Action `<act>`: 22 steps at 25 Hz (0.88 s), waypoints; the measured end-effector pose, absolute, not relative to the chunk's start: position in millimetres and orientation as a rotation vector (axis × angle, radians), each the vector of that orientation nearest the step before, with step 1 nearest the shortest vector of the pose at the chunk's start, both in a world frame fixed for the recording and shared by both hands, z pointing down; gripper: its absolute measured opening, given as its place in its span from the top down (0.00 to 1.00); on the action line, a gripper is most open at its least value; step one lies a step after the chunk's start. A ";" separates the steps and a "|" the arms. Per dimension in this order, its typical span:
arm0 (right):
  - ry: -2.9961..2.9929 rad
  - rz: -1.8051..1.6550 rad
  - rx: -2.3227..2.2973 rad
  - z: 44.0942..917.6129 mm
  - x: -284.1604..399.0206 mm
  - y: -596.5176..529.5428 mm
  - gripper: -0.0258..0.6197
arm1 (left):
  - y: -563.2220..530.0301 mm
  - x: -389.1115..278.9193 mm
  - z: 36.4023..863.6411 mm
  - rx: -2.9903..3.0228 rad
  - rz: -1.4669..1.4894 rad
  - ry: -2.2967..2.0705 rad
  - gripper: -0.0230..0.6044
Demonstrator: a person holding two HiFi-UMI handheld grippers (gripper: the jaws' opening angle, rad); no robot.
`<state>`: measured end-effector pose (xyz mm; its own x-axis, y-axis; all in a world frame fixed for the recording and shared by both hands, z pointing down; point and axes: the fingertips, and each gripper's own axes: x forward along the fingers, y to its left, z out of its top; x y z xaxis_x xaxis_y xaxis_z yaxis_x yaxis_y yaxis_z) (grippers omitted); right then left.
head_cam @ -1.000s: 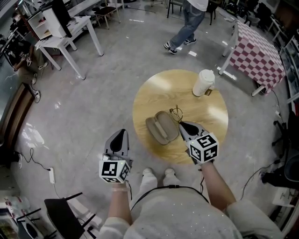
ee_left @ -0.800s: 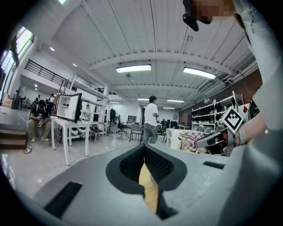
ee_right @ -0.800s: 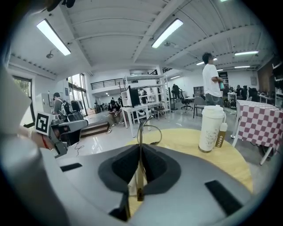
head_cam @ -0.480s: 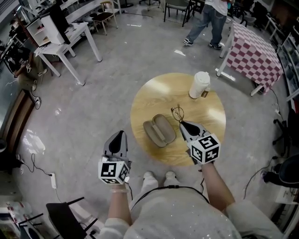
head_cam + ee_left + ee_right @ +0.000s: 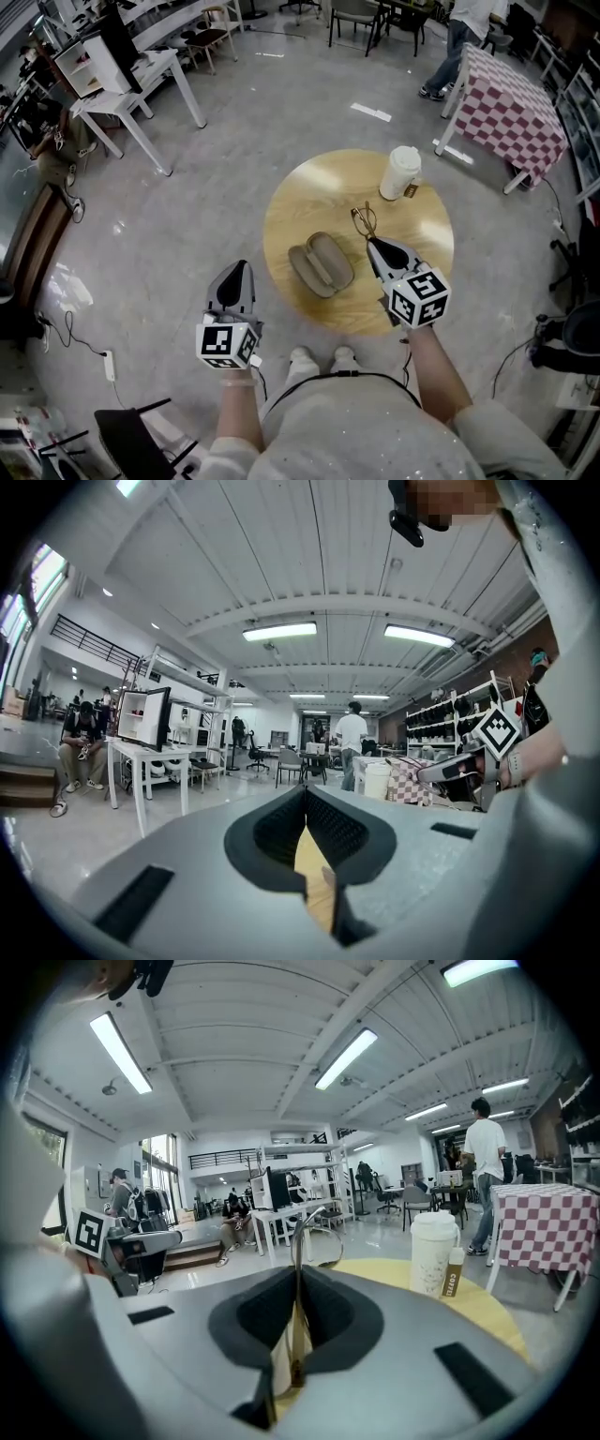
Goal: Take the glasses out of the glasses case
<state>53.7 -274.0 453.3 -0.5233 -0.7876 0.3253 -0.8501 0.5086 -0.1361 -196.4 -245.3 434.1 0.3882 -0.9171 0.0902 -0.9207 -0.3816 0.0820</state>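
An open beige glasses case (image 5: pixel 321 264) lies empty on the round wooden table (image 5: pixel 309 197), near its front edge. My right gripper (image 5: pixel 374 243) is shut on the thin metal glasses (image 5: pixel 362 219) and holds them above the table, to the right of the case. In the right gripper view the glasses (image 5: pixel 319 1237) stick up from the closed jaws of that gripper (image 5: pixel 298 1274). My left gripper (image 5: pixel 241 269) hangs off the table's left front edge, shut on nothing. In the left gripper view its jaws (image 5: pixel 306 794) meet, and the right gripper (image 5: pixel 464 766) shows at the right.
A white lidded paper cup (image 5: pixel 401 172) stands at the table's far right; a small coffee sachet (image 5: pixel 453 1272) leans beside it. A checked-cloth table (image 5: pixel 520 108) stands behind at the right, white desks (image 5: pixel 131 80) at the back left. A person (image 5: pixel 459 37) walks at the back.
My right gripper has lifted the glasses up and away from the case, toward the cup. The left gripper has stayed put. The person at the back walked to the right.
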 end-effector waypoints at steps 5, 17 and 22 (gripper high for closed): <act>-2.576 0.406 1.421 442.3 55.5 -279.3 0.93 | -248.8 -203.1 428.1 2.513 0.037 -1.697 0.96; -2.616 0.351 1.457 425.6 60.2 -292.5 0.93 | -257.2 -214.7 413.3 2.506 0.007 -1.761 0.96; -2.638 0.324 1.462 417.1 59.7 -298.5 0.93 | -261.3 -218.5 404.1 2.510 -0.014 -1.787 0.96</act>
<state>59.7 -298.5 417.1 -0.5311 -0.8242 0.1964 -0.8472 0.5142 -0.1332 -218.5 -261.3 404.1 0.3278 -0.9444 0.0274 -0.9438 -0.3260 0.0546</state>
